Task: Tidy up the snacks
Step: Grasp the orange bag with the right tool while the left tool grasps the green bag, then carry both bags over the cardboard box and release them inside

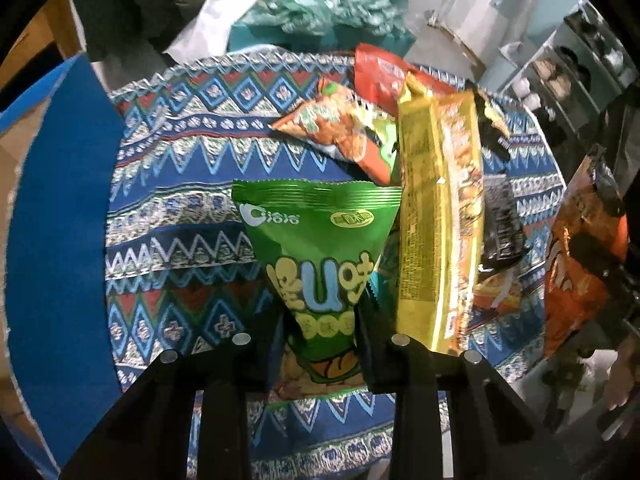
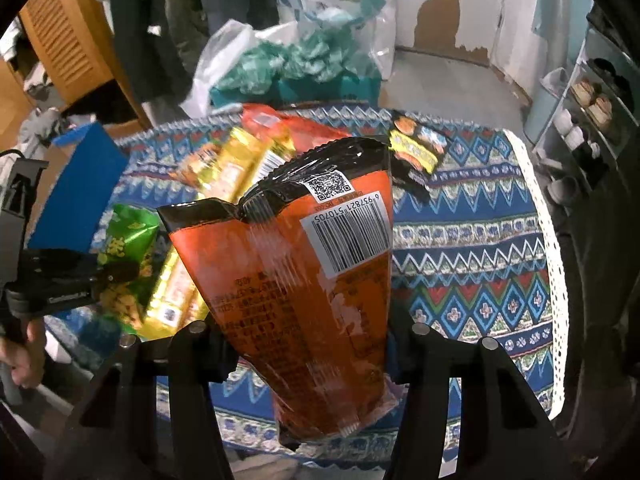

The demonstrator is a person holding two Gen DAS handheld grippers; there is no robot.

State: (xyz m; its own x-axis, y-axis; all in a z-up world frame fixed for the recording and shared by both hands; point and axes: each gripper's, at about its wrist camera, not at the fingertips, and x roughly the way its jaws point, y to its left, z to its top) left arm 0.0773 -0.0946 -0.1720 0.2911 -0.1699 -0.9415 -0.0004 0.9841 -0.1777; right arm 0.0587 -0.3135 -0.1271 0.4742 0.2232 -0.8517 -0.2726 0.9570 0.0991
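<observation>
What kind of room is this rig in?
Likely a lived-in home room, not a lab. A round table under a patterned cloth holds snack packs, a shoe rack stands to the right, dark coats hang behind, and wall paint is peeling.

A patterned cloth point(image 2: 472, 248) in blue, red and white zigzag bands covers the round desk, its white lace edge point(image 2: 556, 280) showing on the right. A blue box point(image 1: 60, 208) stands at the desk's left side. Behind the desk sits a teal box point(image 2: 296, 86) heaped with crumpled teal-and-white plastic bags point(image 2: 256, 60) — dark coats point(image 2: 148, 32) hang further back, beside a wooden louvred door point(image 2: 66, 40). At the right, a shelf rack point(image 2: 592, 112) holds cups. The far wall shows peeling paint point(image 2: 440, 12).
</observation>
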